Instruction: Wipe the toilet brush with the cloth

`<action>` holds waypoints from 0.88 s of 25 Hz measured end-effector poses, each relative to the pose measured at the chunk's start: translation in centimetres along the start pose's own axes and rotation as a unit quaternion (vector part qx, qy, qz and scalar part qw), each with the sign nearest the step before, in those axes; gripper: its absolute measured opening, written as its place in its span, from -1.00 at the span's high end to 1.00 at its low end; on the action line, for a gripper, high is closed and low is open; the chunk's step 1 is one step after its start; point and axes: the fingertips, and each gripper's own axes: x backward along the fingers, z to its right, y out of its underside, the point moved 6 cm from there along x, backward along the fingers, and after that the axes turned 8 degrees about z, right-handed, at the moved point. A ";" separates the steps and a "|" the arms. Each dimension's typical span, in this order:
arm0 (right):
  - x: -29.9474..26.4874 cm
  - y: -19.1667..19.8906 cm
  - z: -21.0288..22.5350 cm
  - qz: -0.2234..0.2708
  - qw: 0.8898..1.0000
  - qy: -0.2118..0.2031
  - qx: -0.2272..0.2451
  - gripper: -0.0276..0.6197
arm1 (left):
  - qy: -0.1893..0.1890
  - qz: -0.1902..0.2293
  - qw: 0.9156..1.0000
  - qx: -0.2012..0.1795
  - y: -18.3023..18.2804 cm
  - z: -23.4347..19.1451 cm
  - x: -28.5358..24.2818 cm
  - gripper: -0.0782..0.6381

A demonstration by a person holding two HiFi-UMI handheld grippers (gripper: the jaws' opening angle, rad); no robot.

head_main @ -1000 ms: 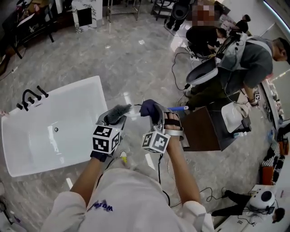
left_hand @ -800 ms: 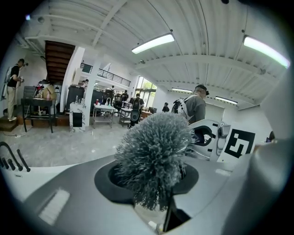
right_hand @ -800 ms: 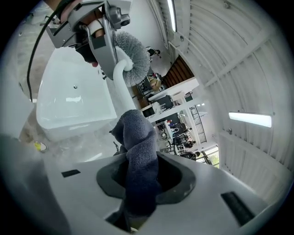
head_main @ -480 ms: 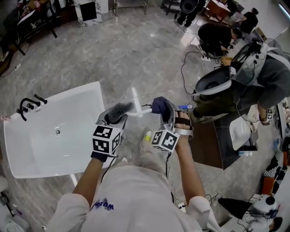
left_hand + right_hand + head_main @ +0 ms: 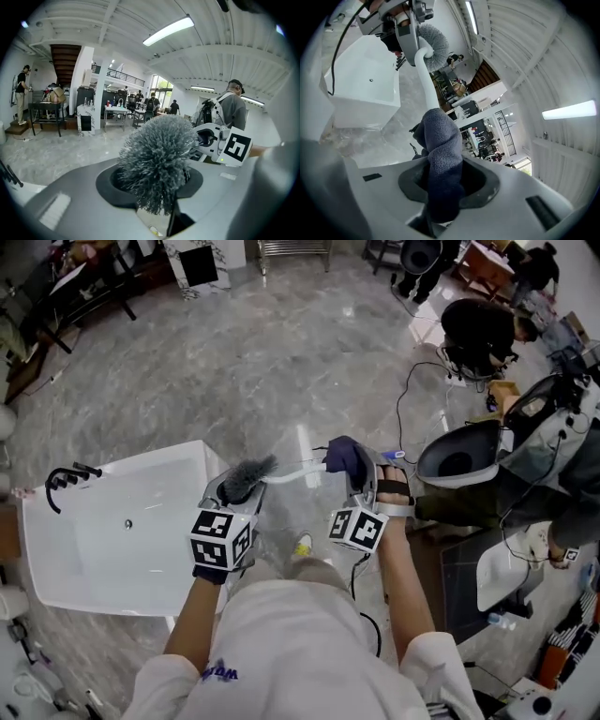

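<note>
A toilet brush with a grey bristle head point(image 5: 246, 476) and a white handle point(image 5: 291, 473) is held level in front of me. My left gripper point(image 5: 236, 489) is shut on it at the bristle end, and the bristles point(image 5: 158, 161) fill the left gripper view. My right gripper point(image 5: 360, 468) is shut on a dark blue cloth point(image 5: 344, 457). The cloth point(image 5: 440, 159) meets the far end of the white handle point(image 5: 423, 79), which curves up to the bristle head point(image 5: 434, 41). The end of the handle is hidden behind the cloth.
A white bathtub point(image 5: 112, 531) with a black faucet point(image 5: 66, 476) stands on the marble floor at my left. A toilet bowl point(image 5: 459, 457), people and floor cables point(image 5: 412, 381) are at the right. Dark furniture lines the far left corner.
Both grippers have travelled together across the room, so the bathtub, toilet and people have shifted in view. Brush and cloth stay gripped and keep the same relation.
</note>
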 end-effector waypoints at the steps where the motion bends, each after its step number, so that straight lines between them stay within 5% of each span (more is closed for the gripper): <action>1: -1.1 0.7 1.3 0.007 1.000 0.004 0.004 0.56 | -0.004 0.003 1.000 -0.001 -1.0 0.0 -1.0 0.35; 8: -9.1 2.0 9.3 0.044 0.999 -0.013 0.012 0.54 | -0.046 -0.005 0.999 0.013 -8.3 -2.4 -6.1 0.34; 12: -12.9 0.1 9.4 0.060 0.998 -0.033 0.015 0.54 | -0.060 0.003 0.998 0.024 -8.0 -6.0 -7.4 0.34; 16: -17.8 -1.3 9.6 0.056 0.998 -0.029 0.022 0.53 | -0.043 0.019 0.998 0.037 -7.6 -11.2 -10.8 0.33; 22: -23.9 -4.1 15.9 0.001 1.000 0.010 0.006 0.49 | 0.014 0.053 0.998 0.036 -13.5 -18.2 -17.1 0.34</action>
